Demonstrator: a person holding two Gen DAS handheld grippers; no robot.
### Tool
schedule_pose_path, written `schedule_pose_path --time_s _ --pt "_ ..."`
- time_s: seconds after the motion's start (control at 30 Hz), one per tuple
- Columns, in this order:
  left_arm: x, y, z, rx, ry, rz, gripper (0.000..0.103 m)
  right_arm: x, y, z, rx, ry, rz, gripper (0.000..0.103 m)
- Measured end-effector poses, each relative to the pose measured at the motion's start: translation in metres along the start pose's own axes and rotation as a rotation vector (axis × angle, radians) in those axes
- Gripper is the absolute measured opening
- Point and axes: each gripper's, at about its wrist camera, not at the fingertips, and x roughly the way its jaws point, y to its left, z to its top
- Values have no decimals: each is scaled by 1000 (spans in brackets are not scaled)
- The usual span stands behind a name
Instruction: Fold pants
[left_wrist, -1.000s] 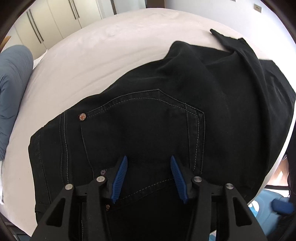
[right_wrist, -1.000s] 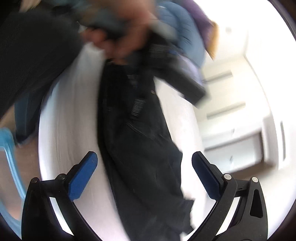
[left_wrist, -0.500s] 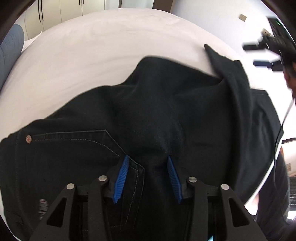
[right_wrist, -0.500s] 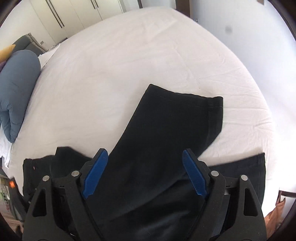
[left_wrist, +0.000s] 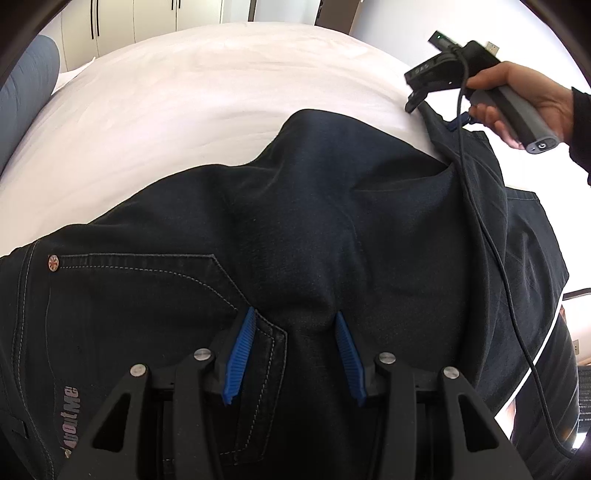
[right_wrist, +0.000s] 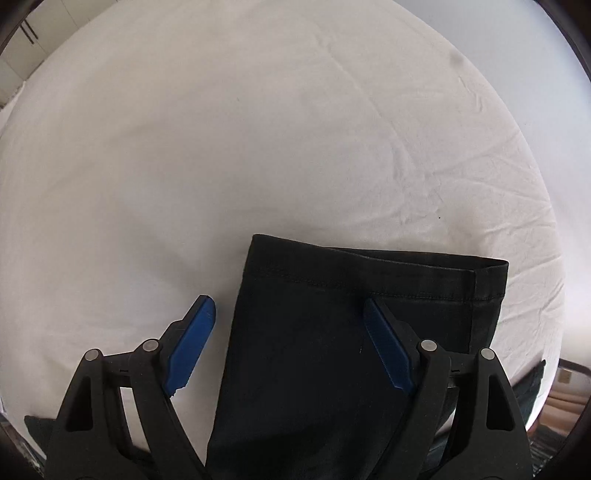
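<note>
Black jeans lie on a white bed, back pocket and "AboutMe" label at the left. My left gripper hovers open over the seat area by the pocket corner, holding nothing. In the right wrist view the hem end of a trouser leg lies flat on the sheet. My right gripper is open, straddling the leg's left edge just above it. The right gripper also shows in the left wrist view, held by a hand at the far leg end.
A blue-grey pillow lies at the bed's left edge. White wardrobe doors stand behind the bed. A cable trails from the right gripper across the jeans. The bed's right edge drops off near the hem.
The right gripper swung from facing the person to facing the bed, then dropped close to the leg hem. The left gripper slid rightwards from the pocket toward the seat.
</note>
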Motion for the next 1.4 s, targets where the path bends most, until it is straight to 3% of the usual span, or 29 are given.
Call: schedule_pose_path --time_s 0.07,0.1,0.13,0.17,0.23,0.33,0.47,0.6,0.7,0.83,0.97,1.1,1.23,1.4 --pt "-2 2 -3 -4 -3 -1 47 5 1 1 14 -6 -4 82" --pt "-4 3 -4 -7 -4 -2 47 4 2 2 12 -17 1 74" --pt "-6 4 -6 -7 -5 -2 47 4 5 3 3 -24 9 58" --pt "-6 5 -7 -6 -6 -1 47 1 7 4 -15 -34 18 48" --pt "-7 2 -5 -2 -6 5 47 -5 6 4 -23 -43 36 14" --pt "-6 -2 -6 1 -7 14 47 -22 -11 -1 14 -79 97 4" --pt "-3 -7 -4 1 -1 24 47 -57 -57 -19 91 -176 222 2" --pt "0 -12 -1 1 11 26 47 -101 -122 -59 183 -315 314 2" --pt "1 -14 4 2 30 26 47 -126 -189 -104 282 -406 362 2" --pt "3 -19 10 19 59 39 47 -137 -256 -197 420 -485 424 2" --pt "7 -24 19 22 84 53 48 -105 -299 -266 612 -459 475 2" --pt "8 -27 23 34 101 74 49 -55 -323 -305 756 -378 513 2" --pt "8 -31 25 33 106 91 49 -30 -333 -308 816 -360 557 2" --pt "7 -37 25 50 119 121 50 -26 -349 -337 857 -334 596 2"
